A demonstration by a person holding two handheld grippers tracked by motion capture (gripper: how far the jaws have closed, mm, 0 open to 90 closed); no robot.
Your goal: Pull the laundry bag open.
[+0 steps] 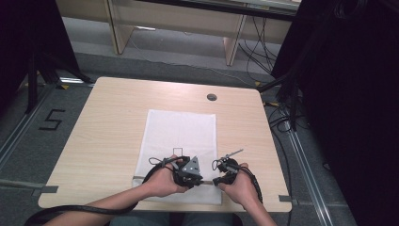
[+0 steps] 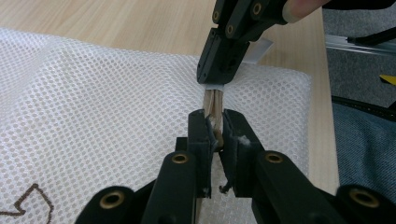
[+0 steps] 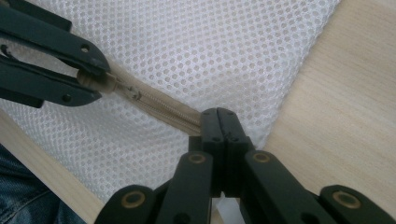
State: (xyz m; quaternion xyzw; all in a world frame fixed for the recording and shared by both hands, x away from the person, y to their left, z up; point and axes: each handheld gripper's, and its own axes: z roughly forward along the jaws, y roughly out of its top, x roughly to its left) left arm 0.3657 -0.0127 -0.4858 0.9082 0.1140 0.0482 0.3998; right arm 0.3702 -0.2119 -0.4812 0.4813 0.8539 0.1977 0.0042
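Both tongs are clenched on the beige zipper [image 3: 159, 103] along the near edge of the white mesh bag [image 1: 181, 129]: the left gripper [image 2: 215, 128] grips, it seems, the slider end, and the right gripper [image 3: 218, 123] pinches the tape. Between them the teeth look closed, so any unzipping is yet to begin

We see the right gripper [image 3: 218, 122] clamped on the beige zipper [image 3: 163, 106] of a white mesh bag [image 3: 196, 51]. The left gripper [image 3: 95, 77] pinches the zipper's far end, over the table [image 3: 336, 116].
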